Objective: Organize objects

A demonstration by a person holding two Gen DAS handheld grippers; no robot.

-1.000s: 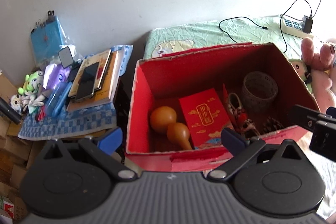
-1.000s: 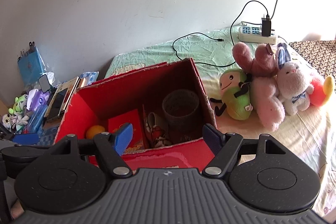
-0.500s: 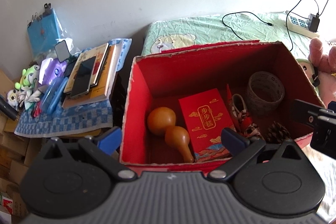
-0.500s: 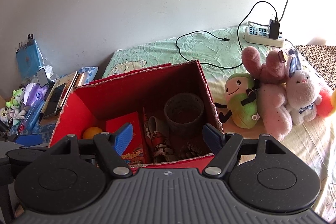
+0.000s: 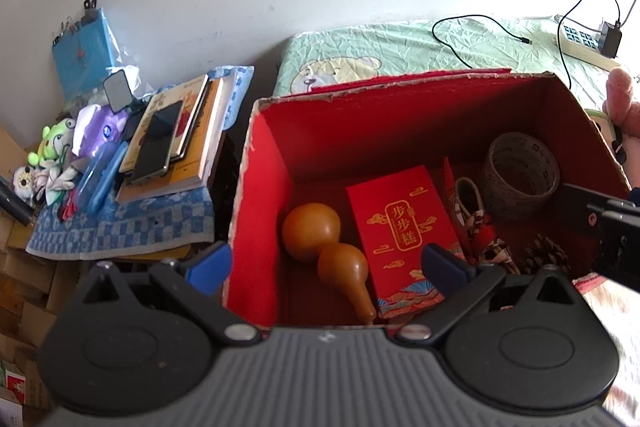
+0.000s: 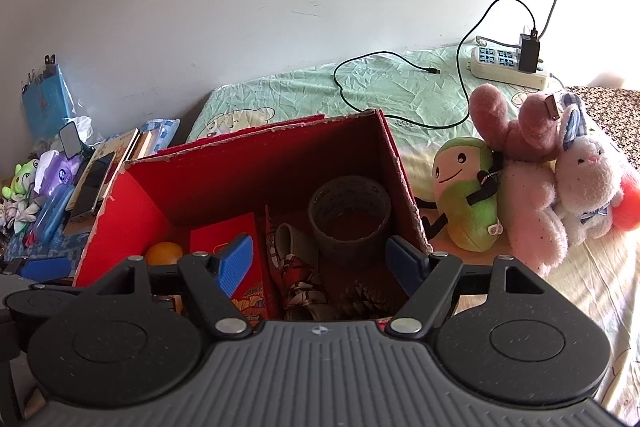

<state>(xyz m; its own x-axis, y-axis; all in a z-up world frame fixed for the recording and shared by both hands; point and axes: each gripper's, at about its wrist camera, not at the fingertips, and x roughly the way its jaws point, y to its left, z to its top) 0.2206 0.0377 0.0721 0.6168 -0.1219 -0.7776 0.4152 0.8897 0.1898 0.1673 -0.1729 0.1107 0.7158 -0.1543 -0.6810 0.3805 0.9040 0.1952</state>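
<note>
An open red cardboard box (image 5: 260, 179) (image 6: 256, 163) sits on a bed. Inside lie a brown gourd (image 5: 324, 247), a red gift packet (image 5: 400, 223) (image 6: 232, 231), a small patterned shoe (image 5: 476, 223) (image 6: 296, 267), a grey tape roll (image 5: 520, 171) (image 6: 348, 215) and a pine cone (image 5: 548, 259) (image 6: 364, 299). My left gripper (image 5: 326, 265) hovers open above the box's near edge, nothing between its fingers. My right gripper (image 6: 322, 265) hovers open over the box's near right part, also empty. Part of the right gripper (image 5: 608, 223) shows in the left wrist view.
Left of the box, a side table with a blue checked cloth (image 5: 120, 223) carries books, a phone (image 5: 156, 143), a blue case and small toys. Plush toys (image 6: 532, 179) lie on the bed right of the box. A power strip (image 6: 508, 67) and black cable (image 6: 400, 67) lie behind.
Both grippers have moved forward and higher over the box, so more of its inside shows. Both stay open and empty. The objects in the box have not moved.
</note>
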